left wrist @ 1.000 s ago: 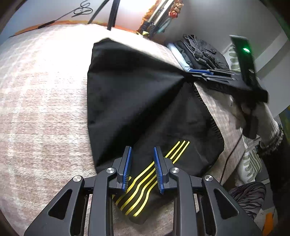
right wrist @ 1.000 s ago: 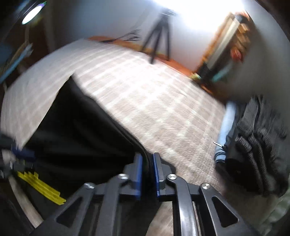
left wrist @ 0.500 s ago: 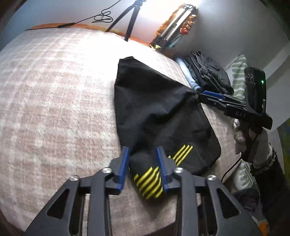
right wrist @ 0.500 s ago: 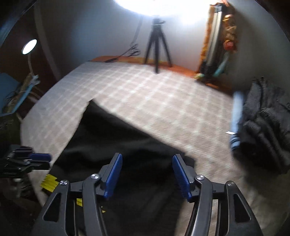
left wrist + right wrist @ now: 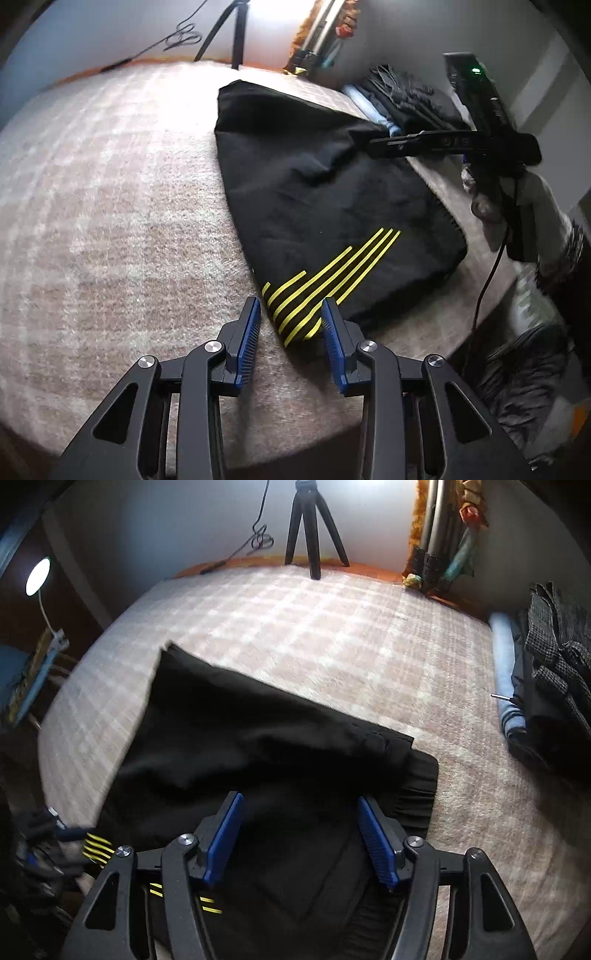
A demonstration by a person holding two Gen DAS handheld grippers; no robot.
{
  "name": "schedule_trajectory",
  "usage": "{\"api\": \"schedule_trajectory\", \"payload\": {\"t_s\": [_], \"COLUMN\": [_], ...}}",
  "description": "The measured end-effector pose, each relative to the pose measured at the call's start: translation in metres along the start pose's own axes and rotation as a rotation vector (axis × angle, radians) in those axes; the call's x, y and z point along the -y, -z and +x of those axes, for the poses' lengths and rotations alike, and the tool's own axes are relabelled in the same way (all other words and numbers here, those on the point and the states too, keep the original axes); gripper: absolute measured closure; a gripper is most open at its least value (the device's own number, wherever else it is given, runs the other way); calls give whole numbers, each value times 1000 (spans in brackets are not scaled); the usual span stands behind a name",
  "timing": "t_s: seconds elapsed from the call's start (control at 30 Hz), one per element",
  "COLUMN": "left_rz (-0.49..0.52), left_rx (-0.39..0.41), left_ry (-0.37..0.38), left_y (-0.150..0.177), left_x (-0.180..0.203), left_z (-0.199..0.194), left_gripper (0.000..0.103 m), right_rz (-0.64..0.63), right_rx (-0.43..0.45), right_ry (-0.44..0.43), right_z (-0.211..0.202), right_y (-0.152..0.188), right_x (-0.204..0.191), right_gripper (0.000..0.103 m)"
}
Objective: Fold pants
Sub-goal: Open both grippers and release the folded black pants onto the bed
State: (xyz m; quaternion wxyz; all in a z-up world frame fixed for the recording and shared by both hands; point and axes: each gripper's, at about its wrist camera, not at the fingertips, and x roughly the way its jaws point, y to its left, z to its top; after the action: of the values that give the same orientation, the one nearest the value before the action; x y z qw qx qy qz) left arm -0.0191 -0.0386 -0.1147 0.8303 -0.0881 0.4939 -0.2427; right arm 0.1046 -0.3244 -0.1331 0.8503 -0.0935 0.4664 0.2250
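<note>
The black pants (image 5: 325, 192) with yellow stripes (image 5: 325, 284) lie folded on the pink checked blanket (image 5: 110, 206). My left gripper (image 5: 291, 325) is open and empty, its jaws either side of the striped near corner, just above it. My right gripper (image 5: 299, 830) is wide open and empty, hovering over the pants (image 5: 258, 746) near the ribbed waistband (image 5: 421, 794). The right gripper also shows in the left wrist view (image 5: 443, 142) over the pants' far right edge. The left gripper shows blurred in the right wrist view (image 5: 62, 827) by the stripes.
A pile of dark folded clothes (image 5: 550, 672) and a rolled blue garment (image 5: 506, 679) sit at the blanket's right side. A tripod (image 5: 314, 528) stands at the far edge. A lamp (image 5: 37, 576) is on the left. A cable (image 5: 487, 280) hangs off the bed's right edge.
The right gripper let go of the pants and opened wide, then settled low over them. The left gripper drew back to the striped corner and stays open. The pants now lie flat, folded.
</note>
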Motion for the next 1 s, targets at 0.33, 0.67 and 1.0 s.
{"api": "schedule_trajectory", "payload": {"t_s": [0.33, 0.67, 1.0], "left_rz": [-200, -225, -185], "left_rx": [43, 64, 67], "left_ry": [108, 95, 51], "left_y": [-10, -28, -102], "left_x": [-30, -43, -67], "left_z": [-9, -14, 8], "left_gripper": [71, 55, 35], "right_rz": [32, 49, 140], "right_rx": [-36, -43, 64], "right_ry": [-146, -138, -159], "right_z": [5, 40, -4], "right_y": [-56, -79, -63], "right_x": [-83, -109, -38], "right_gripper": [26, 30, 18]}}
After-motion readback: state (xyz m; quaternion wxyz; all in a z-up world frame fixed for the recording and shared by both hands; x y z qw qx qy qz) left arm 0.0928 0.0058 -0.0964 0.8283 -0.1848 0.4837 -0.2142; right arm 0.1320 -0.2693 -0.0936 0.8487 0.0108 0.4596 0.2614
